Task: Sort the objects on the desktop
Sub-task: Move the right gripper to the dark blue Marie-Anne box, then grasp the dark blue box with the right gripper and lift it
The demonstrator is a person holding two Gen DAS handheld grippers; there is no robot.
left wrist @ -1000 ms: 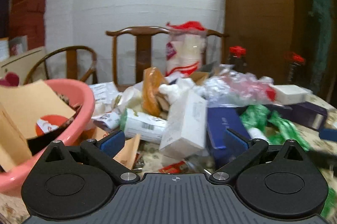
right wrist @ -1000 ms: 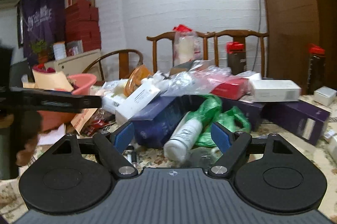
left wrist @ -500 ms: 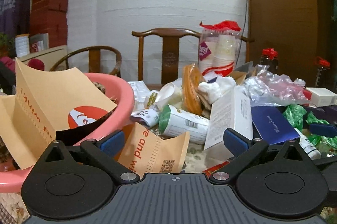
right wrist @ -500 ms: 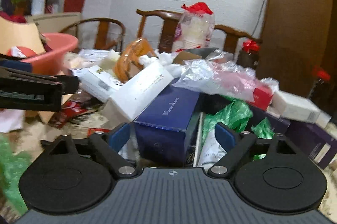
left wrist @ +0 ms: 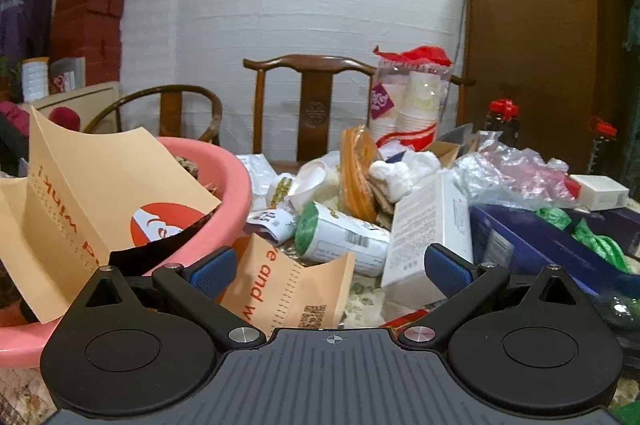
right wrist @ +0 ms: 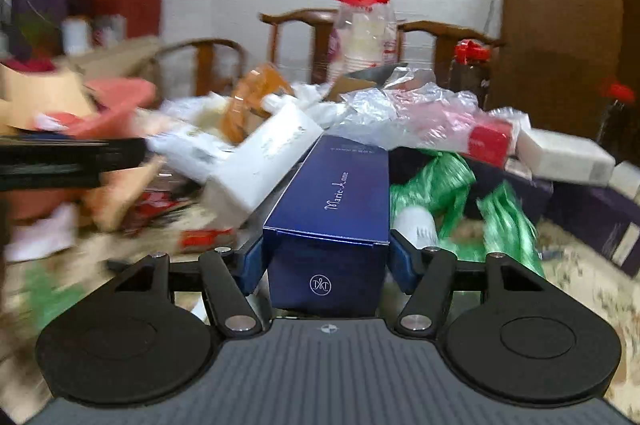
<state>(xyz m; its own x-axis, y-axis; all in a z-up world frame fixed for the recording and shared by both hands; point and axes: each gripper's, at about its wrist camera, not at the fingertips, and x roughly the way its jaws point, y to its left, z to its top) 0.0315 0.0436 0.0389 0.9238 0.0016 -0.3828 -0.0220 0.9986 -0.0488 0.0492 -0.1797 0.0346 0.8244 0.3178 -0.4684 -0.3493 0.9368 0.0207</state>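
Sorting is at an early stage: the tabletop (left wrist: pixel 366 299) is heaped with boxes, bags and wrappers, and only the pink basin (left wrist: pixel 236 185) holds some paper. The right gripper (right wrist: pixel 326 257) has just been closing on the blue box (right wrist: pixel 340 193), its pads against both sides at the near end. The left gripper (left wrist: pixel 326 267) stands wide, empty, over a tan paper sleeve (left wrist: pixel 288 285).
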